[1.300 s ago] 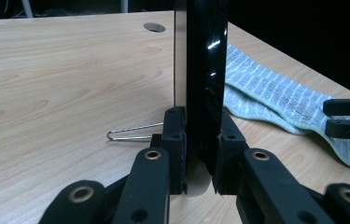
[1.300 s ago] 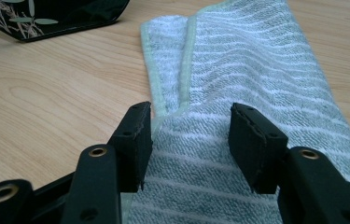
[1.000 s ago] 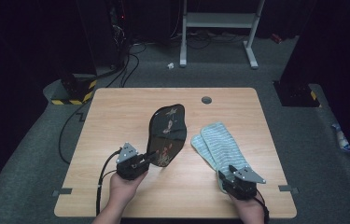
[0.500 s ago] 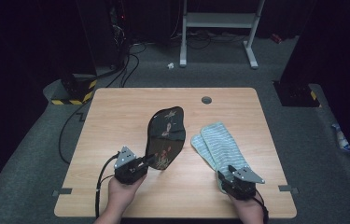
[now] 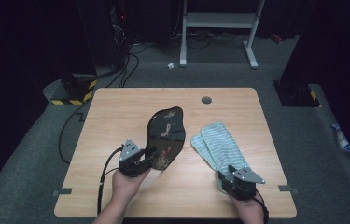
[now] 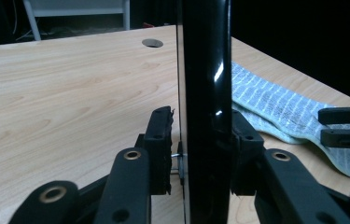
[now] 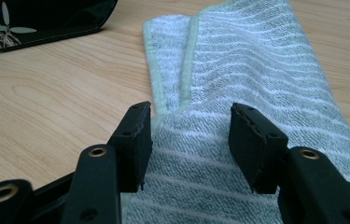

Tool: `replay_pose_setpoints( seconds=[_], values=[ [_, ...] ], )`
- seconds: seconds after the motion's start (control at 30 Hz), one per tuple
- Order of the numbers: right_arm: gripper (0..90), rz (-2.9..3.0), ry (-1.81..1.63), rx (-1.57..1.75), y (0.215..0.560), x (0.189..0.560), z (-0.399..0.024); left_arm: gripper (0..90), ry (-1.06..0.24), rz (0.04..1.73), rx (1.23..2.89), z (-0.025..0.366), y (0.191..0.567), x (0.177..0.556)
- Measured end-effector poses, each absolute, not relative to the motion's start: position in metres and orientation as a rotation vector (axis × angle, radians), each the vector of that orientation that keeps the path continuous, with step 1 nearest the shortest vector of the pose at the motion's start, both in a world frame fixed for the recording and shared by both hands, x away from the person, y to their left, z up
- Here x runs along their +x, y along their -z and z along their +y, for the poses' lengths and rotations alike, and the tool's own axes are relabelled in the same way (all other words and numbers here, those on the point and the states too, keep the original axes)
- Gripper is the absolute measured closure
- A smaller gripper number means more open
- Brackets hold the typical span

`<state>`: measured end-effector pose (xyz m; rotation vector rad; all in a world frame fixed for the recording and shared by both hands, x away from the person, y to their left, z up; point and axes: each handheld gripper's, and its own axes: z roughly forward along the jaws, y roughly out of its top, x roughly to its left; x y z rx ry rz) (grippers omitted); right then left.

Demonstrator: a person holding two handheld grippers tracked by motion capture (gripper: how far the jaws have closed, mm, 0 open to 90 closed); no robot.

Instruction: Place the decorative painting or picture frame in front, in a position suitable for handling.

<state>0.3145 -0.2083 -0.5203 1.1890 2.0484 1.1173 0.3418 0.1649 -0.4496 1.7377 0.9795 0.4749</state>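
L gripper (image 5: 150,161) jaws just opening round black tray (image 5: 165,135), gap left.

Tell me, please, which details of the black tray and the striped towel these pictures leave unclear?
- Black tray: in the left gripper view its far part is cut off by the top edge.
- Tray's painted motif: too small in the high view.
- Striped towel: its near end hides behind the right gripper.
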Motion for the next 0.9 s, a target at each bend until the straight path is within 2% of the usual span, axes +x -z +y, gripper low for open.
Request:
replay_pose_setpoints(
  seconds=[0.27, 0.7, 0.9],
  values=[
    [48.6, 2.049, -1.118, 1.191, 0.520, 0.315, -0.208, 78.4, -0.474, 0.973, 1.730, 0.163, 0.450, 0.343],
    [47.9, 2.051, -1.117, 1.181, 0.519, 0.315, -0.208, 80.2, -0.451, 0.992, 1.692, 0.167, 0.452, 0.336],
    [45.9, 2.039, -1.128, 1.166, 0.503, 0.325, -0.208, 80.2, -0.453, 0.992, 1.694, 0.169, 0.452, 0.332]
  ],
)
